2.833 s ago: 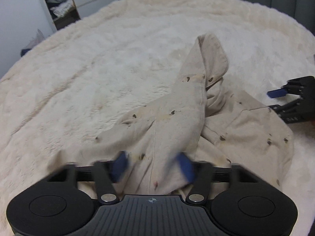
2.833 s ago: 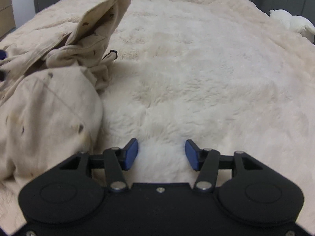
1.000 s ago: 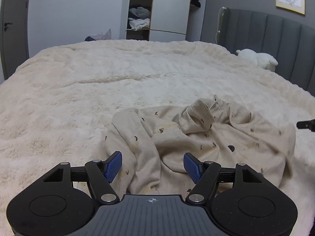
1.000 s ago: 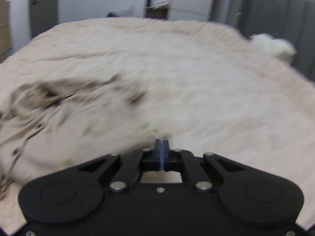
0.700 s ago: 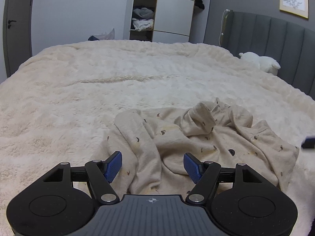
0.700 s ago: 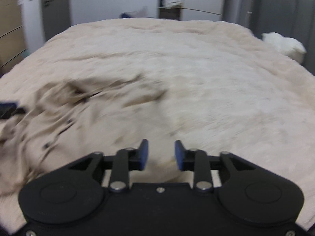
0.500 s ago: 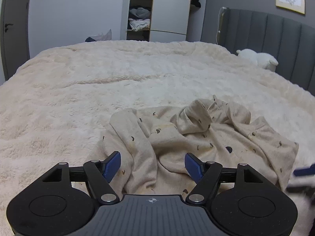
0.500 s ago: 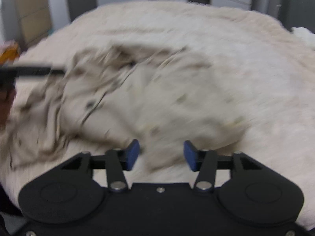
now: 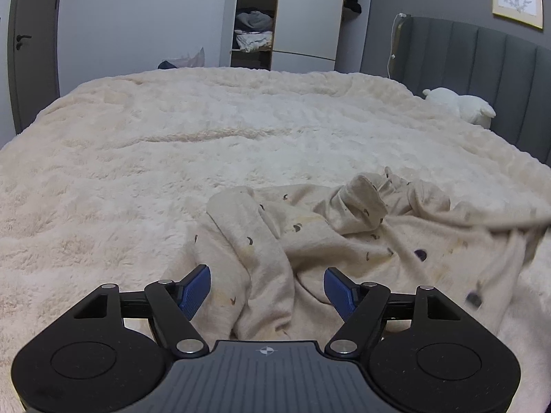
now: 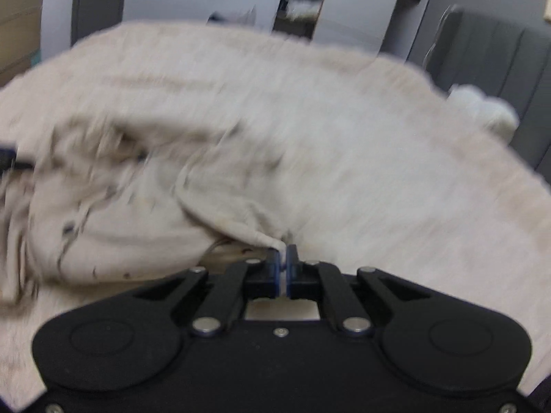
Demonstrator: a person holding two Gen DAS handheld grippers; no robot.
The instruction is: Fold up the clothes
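Garment [image 9: 344,241], beige with small dark print, lies crumpled on the cream fluffy bed cover [image 9: 172,144]. Left gripper [image 9: 267,287]: jaws spread wide, empty, hovering over the garment's near folded sleeve. Right gripper [image 10: 283,258]: jaws pinched together on a garment edge, cloth pulled into a taut ridge toward it. Right wrist view is motion-blurred. White plush toy [image 9: 461,105] sits by the grey headboard [image 9: 482,65].

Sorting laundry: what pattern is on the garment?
Beige garment with small dark scattered marks; clearest in the left wrist view.

Cream fluffy bed [image 9: 206,130], grey padded headboard [image 9: 482,62], open wardrobe shelves [image 9: 253,24], grey door [image 9: 34,51]
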